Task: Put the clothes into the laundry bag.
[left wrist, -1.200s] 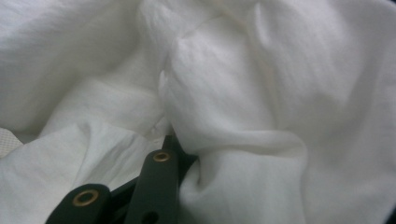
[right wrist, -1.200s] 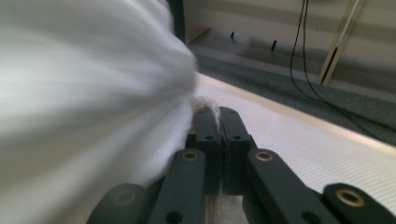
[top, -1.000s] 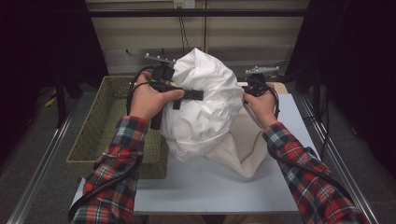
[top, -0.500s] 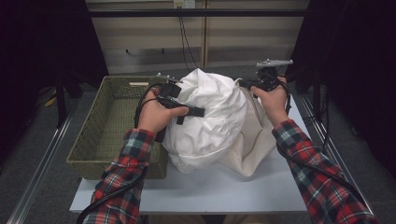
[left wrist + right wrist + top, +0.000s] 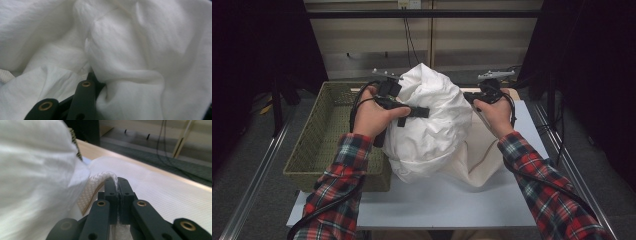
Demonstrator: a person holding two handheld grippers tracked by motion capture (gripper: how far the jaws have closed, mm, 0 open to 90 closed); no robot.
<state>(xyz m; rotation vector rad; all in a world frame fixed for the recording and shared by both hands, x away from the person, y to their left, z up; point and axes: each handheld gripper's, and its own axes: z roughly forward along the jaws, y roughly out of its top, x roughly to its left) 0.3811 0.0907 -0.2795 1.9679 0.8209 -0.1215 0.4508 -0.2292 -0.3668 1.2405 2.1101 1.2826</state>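
A big bundle of white cloth (image 5: 432,125) stands on the table, its lower part inside a cream mesh bag (image 5: 477,155). My left gripper (image 5: 424,112) lies across the bundle's left side. In the left gripper view its jaws (image 5: 93,76) are sunk in the white cloth (image 5: 125,50), with a fold pinched at the tips. At the bundle's right shoulder, my right gripper (image 5: 469,96) holds up the bag's rim. The right gripper view shows that gripper (image 5: 117,180) shut on the mesh bag's edge (image 5: 100,178), with the white cloth (image 5: 32,170) close on the left.
A woven basket (image 5: 319,135) stands at the table's left, right beside the bundle. The white table top (image 5: 452,200) lies bare in front of the bag. Metal rails run along both sides, and cables hang at the back wall.
The right gripper lifted the bag's rim up and away, then came back down a little. The bundle rose and leaned slightly toward the middle. The left gripper stayed on the cloth.
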